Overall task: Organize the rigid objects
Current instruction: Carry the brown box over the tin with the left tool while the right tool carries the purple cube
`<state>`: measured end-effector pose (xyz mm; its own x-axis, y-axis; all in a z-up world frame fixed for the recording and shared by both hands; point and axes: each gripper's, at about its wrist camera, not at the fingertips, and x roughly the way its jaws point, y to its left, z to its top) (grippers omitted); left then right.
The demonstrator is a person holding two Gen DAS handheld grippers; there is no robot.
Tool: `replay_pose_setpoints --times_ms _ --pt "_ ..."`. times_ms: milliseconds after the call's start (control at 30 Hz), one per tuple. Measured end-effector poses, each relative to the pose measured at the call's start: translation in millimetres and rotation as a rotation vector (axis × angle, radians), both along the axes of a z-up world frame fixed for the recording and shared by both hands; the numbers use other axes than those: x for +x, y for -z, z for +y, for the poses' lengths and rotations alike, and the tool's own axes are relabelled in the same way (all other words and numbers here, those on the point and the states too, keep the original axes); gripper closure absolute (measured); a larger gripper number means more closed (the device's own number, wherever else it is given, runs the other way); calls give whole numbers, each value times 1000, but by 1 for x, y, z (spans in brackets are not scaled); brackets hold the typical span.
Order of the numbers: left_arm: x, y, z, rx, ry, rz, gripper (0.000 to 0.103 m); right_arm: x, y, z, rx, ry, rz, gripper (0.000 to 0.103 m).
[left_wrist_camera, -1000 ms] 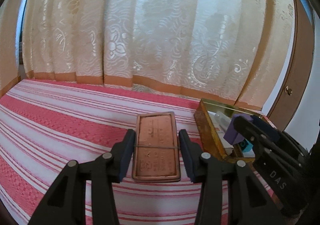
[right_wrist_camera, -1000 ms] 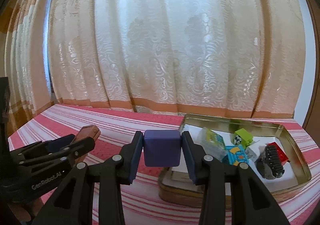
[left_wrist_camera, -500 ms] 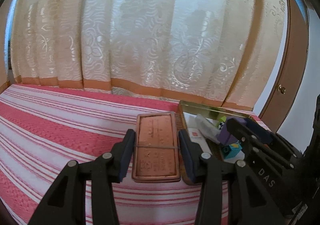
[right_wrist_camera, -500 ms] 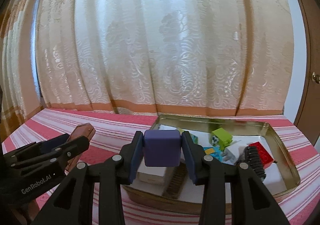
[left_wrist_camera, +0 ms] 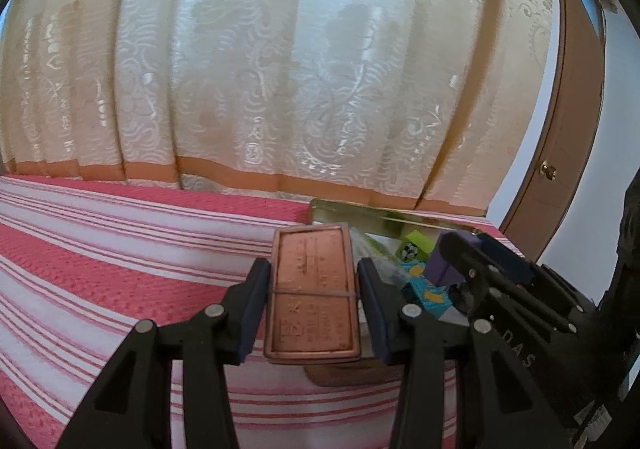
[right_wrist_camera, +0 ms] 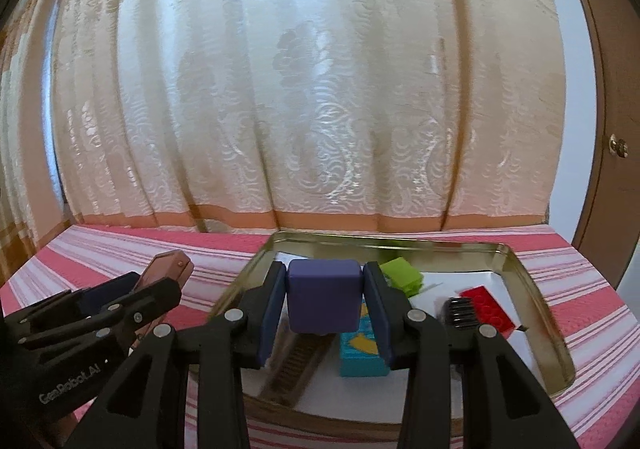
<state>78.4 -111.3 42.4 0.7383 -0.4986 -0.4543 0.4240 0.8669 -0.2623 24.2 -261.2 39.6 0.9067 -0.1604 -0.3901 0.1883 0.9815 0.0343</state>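
My left gripper (left_wrist_camera: pixel 311 307) is shut on a flat copper-coloured rectangular case (left_wrist_camera: pixel 312 293) with a band around it, held above the striped cloth at the left edge of the gold tin tray (left_wrist_camera: pixel 360 215). My right gripper (right_wrist_camera: pixel 323 305) is shut on a purple cube (right_wrist_camera: pixel 323 295), held over the tray (right_wrist_camera: pixel 532 285). The left gripper with the copper case (right_wrist_camera: pixel 168 269) shows at the left of the right wrist view. The right gripper with the purple cube (left_wrist_camera: pixel 440 269) shows at the right of the left wrist view.
The tray holds a green block (right_wrist_camera: pixel 402 275), a teal box (right_wrist_camera: pixel 362 353), a red brick (right_wrist_camera: pixel 486 307), a black comb-like piece (right_wrist_camera: pixel 460 311) and a brown comb (right_wrist_camera: pixel 296 365). A pink striped cloth (left_wrist_camera: pixel 100 249) covers the surface. A cream curtain (right_wrist_camera: pixel 312 89) hangs behind, a brown door (right_wrist_camera: pixel 608 89) at right.
Both grippers have moved right and forward with their objects. The purple cube has gone from beside the tray's left edge to over its inside. The copper case has reached the tray's left edge.
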Motion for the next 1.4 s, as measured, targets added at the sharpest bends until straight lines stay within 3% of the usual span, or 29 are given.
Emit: replay_pose_setpoints --times_ms 667,1133,1400 --pt "0 -1 -59 12 69 4 59 -4 1 -50 1 78 10 60" --pt "-3 6 -110 59 120 2 59 -3 8 -101 3 160 64 60" --pt "-1 15 -141 123 115 8 59 5 17 -122 -11 181 124 60"
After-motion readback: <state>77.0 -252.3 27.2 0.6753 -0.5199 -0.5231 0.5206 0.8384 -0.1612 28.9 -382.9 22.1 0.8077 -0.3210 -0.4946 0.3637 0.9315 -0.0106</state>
